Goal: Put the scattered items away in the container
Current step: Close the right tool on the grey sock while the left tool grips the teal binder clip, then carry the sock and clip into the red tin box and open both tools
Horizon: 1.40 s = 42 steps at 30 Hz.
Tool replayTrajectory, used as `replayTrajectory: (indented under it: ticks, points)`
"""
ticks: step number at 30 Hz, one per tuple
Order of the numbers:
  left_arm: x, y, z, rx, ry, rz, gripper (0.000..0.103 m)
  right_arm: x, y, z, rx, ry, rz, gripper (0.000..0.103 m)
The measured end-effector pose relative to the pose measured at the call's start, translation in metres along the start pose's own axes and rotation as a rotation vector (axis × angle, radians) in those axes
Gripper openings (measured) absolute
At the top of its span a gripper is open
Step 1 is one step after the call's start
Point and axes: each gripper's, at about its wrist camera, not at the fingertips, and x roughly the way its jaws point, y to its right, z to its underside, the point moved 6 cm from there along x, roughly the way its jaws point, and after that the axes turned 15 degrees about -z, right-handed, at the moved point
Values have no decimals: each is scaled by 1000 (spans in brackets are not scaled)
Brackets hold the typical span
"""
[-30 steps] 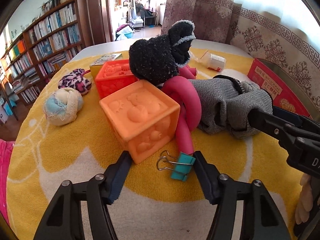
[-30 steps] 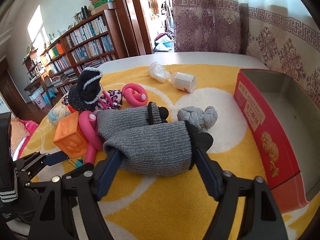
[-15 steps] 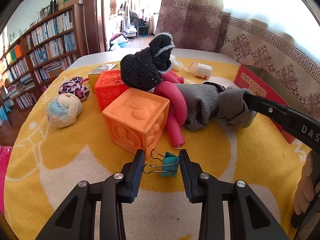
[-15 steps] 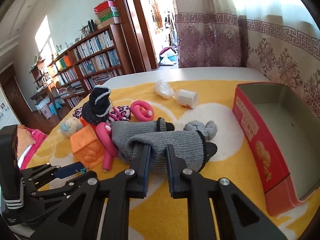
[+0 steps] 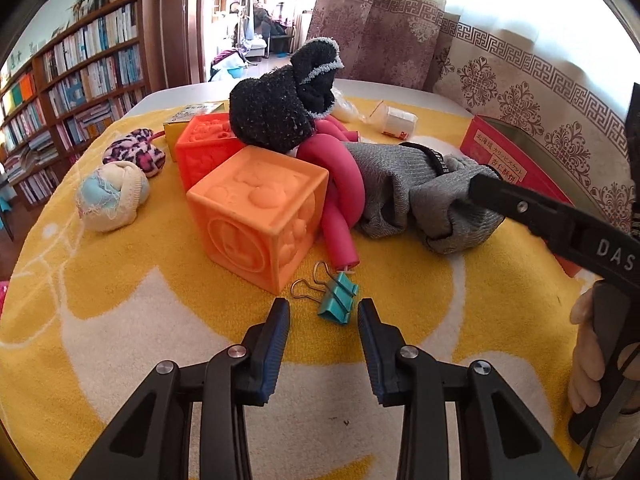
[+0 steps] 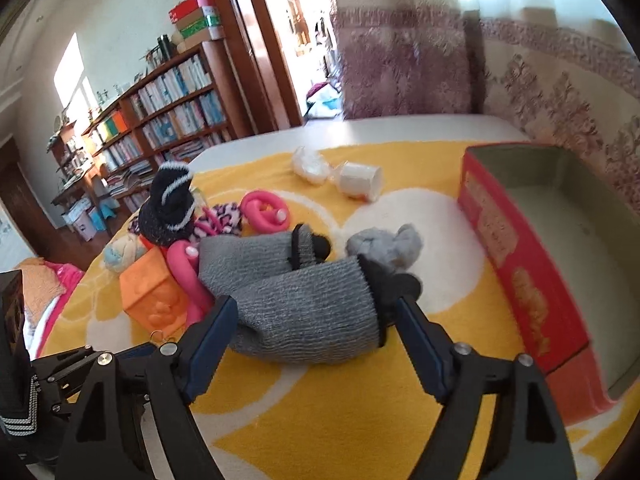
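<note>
since half a second ago my right gripper (image 6: pixel 316 312) has let go of the grey sock (image 6: pixel 304 312): its jaws are opening, spread either side of the sock without pressing it. my left gripper (image 5: pixel 323 318) has backed off the teal binder clip (image 5: pixel 338 298), jaws narrowly apart and empty, the clip lying just ahead of them. beyond sit the orange block (image 5: pixel 256 212) and pink foam roller (image 5: pixel 342 208); the red container (image 6: pixel 516 252) waits empty at right, so i judge nothing is tidied yet
</note>
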Motion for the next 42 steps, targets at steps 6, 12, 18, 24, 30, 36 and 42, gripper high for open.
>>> replayTrajectory:
  ticks: [6,12,18,24,30,36,42]
  points:
    - [2,5,-5,27,1,-5,37,10,4,-1,25,-15,-16,83]
    - [5,10,-9,54,5,-2,19,7,-2,3,-30,-8,33,62]
    - [4,7,-10,30,7,-14,19,-5,-12,2,-98,26,54,35]
    - [-11,4,-9,5,42,-31,18,-18,-12,-3,-96,64,35,6]
    - [-16,6,-6,2,53,-48,17,-23,-11,-5,-51,76,-14,7]
    - [-22,3,-2,-6,58,-45,17,-28,3,-6,22,89,-27,7]
    - [-33,-2,-5,-19,82,-48,17,-42,-7,-12,-14,156,-52,7]
